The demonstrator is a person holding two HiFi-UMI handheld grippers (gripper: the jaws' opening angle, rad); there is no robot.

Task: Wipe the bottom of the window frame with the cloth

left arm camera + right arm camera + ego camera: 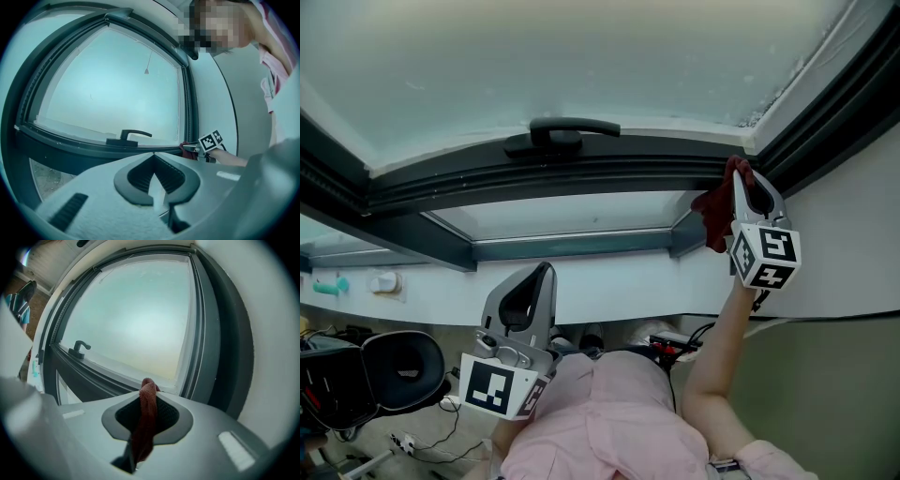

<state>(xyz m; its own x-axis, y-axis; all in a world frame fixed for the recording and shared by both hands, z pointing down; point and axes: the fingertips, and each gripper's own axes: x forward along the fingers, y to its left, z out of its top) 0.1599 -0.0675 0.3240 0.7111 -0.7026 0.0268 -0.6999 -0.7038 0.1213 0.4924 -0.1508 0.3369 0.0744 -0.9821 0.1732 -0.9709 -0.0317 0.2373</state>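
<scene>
Cloth [713, 217] in right tool [742, 178], at frame [581, 176] corner

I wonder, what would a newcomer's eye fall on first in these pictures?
Most striking is the dark red cloth, clamped in the right hand-held gripper and held at the right-hand corner of the dark window frame. Next comes the black handle at the middle of the frame's bottom rail. The left hand-held gripper hangs low near the person's chest, jaws together on nothing.

Indoor workroom, office-like. A dark-framed window [581, 178] with lever handle [567, 131] sits in a white wall [844, 234]. Black chair [403, 370] and loose cables [675, 339] lie below.
</scene>
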